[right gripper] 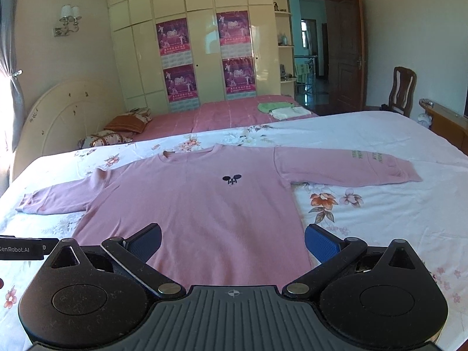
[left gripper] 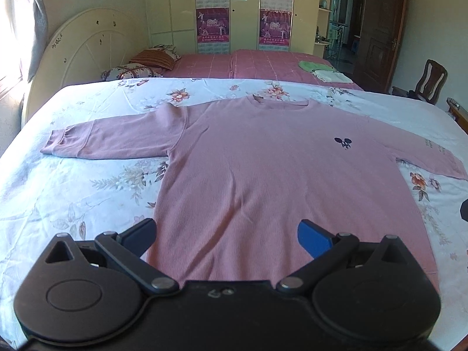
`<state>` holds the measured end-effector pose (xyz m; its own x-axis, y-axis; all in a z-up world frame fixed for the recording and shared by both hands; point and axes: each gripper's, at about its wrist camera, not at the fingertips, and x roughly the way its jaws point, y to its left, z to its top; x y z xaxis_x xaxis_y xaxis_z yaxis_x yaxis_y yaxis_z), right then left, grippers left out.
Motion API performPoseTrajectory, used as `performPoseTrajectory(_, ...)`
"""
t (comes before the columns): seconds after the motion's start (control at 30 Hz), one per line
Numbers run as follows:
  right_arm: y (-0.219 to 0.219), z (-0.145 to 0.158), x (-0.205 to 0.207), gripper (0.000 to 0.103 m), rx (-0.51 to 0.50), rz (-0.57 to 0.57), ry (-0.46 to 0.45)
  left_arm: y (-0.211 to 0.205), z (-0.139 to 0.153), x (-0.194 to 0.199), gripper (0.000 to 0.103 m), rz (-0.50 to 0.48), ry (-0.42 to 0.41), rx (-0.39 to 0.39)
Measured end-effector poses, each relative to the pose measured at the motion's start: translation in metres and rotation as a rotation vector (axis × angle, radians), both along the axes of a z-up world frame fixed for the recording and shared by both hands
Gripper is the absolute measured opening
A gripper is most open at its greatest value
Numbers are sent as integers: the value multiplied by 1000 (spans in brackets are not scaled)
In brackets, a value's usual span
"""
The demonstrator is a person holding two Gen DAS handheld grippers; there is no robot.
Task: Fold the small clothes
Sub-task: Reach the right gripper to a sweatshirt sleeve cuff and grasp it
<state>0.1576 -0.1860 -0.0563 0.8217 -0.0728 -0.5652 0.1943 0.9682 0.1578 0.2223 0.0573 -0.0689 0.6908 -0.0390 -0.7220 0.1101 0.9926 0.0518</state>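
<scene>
Grippers poised over the near hem of a pink shirt (left gripper: pixel 263 158) spread flat, front up, on a floral sheet (left gripper: pixel 73 193).

Left gripper (left gripper: pixel 226 234) and right gripper (right gripper: pixel 233 238) both point level toward the far collar, jaws spread wide and holding nothing, blue pads (right gripper: pixel 320 244) above the hem; both sleeves lie stretched out to left and right.
</scene>
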Motion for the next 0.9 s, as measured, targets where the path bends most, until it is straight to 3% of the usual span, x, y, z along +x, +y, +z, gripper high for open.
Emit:
performPoseTrajectory(0.3, -28, -6, 50, 103, -3, -40, 11, -14, -3, 55, 103, -12, -17, 20)
performPoseTrajectory(0.73, -168, -53, 125, 102, 56, -56, 62, -81, -33, 121, 102, 84, 34, 23)
performPoseTrajectory(0.8, -191, -62, 136, 88, 61, -67, 74, -94, -38, 130, 102, 88, 35, 36)
performPoseTrajectory(0.83, -204, -68, 142, 74, 61, -82, 94, -101, -41, 134, 102, 90, 36, 40)
performPoseTrajectory(0.9, -232, -81, 148, 73, 69, -123, 119, -113, -48, 143, 102, 91, 44, 44)
